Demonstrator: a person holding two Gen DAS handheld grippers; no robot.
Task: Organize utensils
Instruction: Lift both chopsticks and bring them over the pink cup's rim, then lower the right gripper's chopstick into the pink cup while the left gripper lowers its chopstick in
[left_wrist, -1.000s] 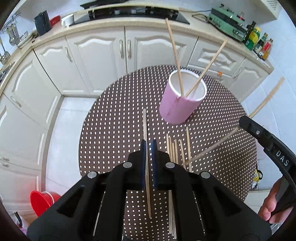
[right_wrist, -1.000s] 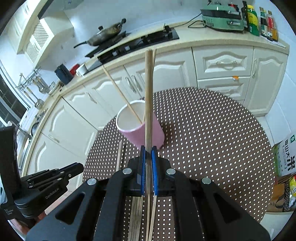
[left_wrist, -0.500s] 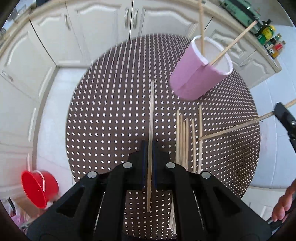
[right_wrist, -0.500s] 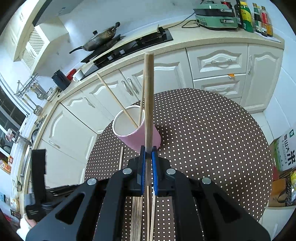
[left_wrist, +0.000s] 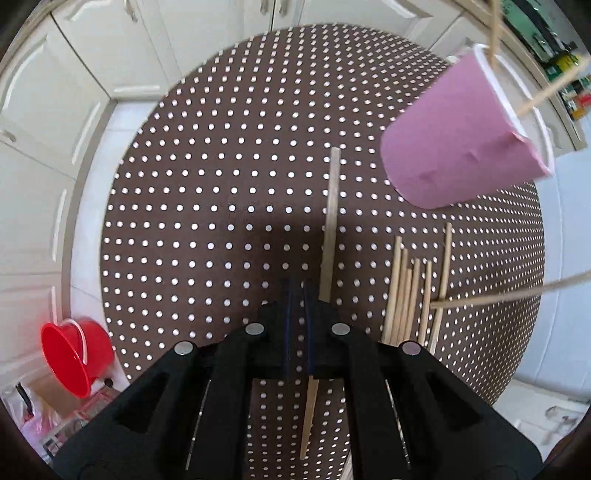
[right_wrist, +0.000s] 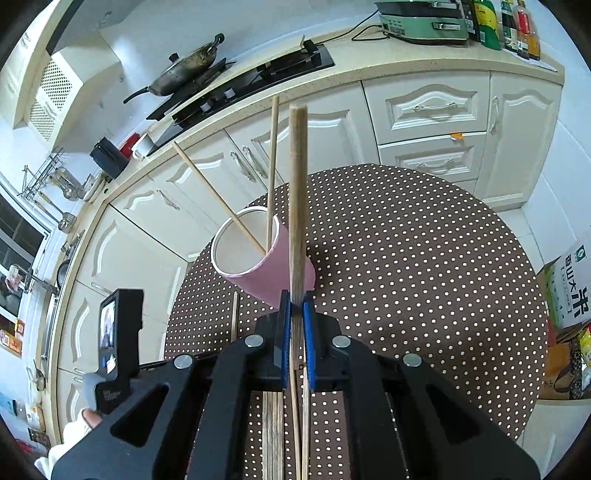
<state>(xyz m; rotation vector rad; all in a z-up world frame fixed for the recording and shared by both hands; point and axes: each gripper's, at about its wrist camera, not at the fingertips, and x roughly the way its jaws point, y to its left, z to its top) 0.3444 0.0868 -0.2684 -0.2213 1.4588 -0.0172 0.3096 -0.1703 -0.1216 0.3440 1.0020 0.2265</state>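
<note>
A pink paper cup (left_wrist: 458, 147) with two wooden chopsticks in it stands on the round brown dotted table (left_wrist: 221, 184); it also shows in the right wrist view (right_wrist: 255, 258). My left gripper (left_wrist: 299, 295) is low over the table with its jaws nearly together and nothing between the tips; a single chopstick (left_wrist: 330, 218) lies just right of them on the table. Several more chopsticks (left_wrist: 410, 291) lie in a row to the right. My right gripper (right_wrist: 297, 306) is shut on a chopstick (right_wrist: 297, 184) that points up, right of the cup.
A red bucket (left_wrist: 74, 354) stands on the floor at the left. White kitchen cabinets (right_wrist: 424, 118) and a counter with a stove and pan (right_wrist: 184, 70) run behind the table. A cardboard box (right_wrist: 572, 284) sits at the right.
My left gripper has dropped close to the table and its chopstick now lies beside the jaws instead of between them. My right gripper still holds its chopstick and has moved a little nearer the cup.
</note>
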